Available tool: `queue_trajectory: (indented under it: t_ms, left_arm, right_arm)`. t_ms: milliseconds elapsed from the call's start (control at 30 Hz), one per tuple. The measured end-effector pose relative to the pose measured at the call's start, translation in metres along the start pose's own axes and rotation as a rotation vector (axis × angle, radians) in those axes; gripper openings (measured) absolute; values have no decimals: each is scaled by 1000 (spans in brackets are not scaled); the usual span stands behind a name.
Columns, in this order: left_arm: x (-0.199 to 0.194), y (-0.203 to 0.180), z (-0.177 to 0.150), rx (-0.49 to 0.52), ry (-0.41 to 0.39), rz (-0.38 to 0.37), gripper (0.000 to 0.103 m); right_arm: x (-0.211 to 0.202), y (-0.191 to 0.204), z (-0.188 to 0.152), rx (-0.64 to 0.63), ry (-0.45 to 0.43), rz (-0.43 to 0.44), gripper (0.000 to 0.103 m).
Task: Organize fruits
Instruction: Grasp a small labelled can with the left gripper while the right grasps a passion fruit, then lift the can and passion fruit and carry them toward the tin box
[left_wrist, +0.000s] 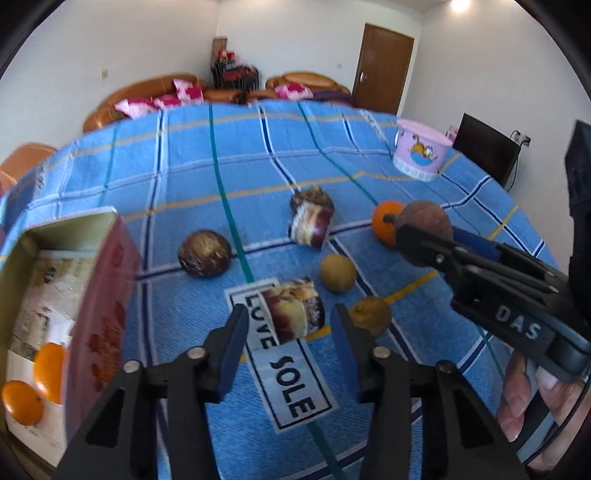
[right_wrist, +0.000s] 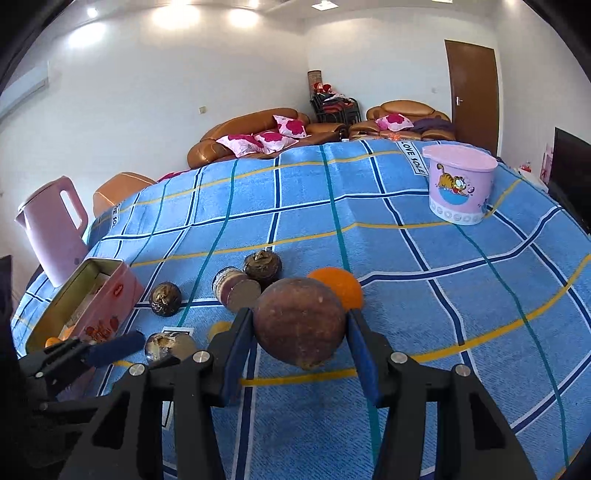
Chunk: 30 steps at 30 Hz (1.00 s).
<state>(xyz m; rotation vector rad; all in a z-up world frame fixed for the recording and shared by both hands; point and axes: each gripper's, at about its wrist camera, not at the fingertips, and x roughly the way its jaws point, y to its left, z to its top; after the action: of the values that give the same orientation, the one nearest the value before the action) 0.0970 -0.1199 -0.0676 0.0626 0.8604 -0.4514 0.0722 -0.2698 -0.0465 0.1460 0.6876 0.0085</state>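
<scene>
While right gripper (right_wrist: 300, 330) clamps brown round fruit (right_wrist: 300, 322) just above blue plaid cloth (right_wrist: 424, 236), left gripper (left_wrist: 288, 325) fingers apart round cut fruit pc (left_wrist: 293, 312), not touching; tin box (left_wrist: 107, 280) w/ oranges (left_wrist: 50, 367) far left.

Blue checked woven cloth (right_wrist: 424, 295) covers the table: matt, ribbed texture. Round brown fruit (right_wrist: 300, 322) between the right tongs' blue pads (right_wrist: 357, 345): dull, slightly rough skin. Orange fruit (right_wrist: 341, 286) just behind it: matt, finely pebbled. Dark round fruit (left_wrist: 204, 253) ahead-left of the left tongs: glossy sheen. Pink rectangular tin (left_wrist: 105, 291) at far left: smooth printed metal outside, bare metal inside. Lilac cartoon bucket (right_wrist: 458, 184) far ahead-right: smooth plastic. Tong bodies (left_wrist: 480, 280): matt black plastic.
</scene>
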Motion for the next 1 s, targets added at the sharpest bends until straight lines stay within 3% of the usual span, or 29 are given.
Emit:
queue_trajectory:
  t_ms: [67,233,1000]
  left_arm:
    - [6,2,0,-17,29,-21,37]
    - [5,4,-2,-43,16,-28,35]
    - [-26,11,-3,-69,-130,86,35]
  right_arm:
    - [4,0,0,-1,13,8,53]
    - [8,1,1,-6,30,11,53]
    - [-1,0,0,-5,-10,31,53]
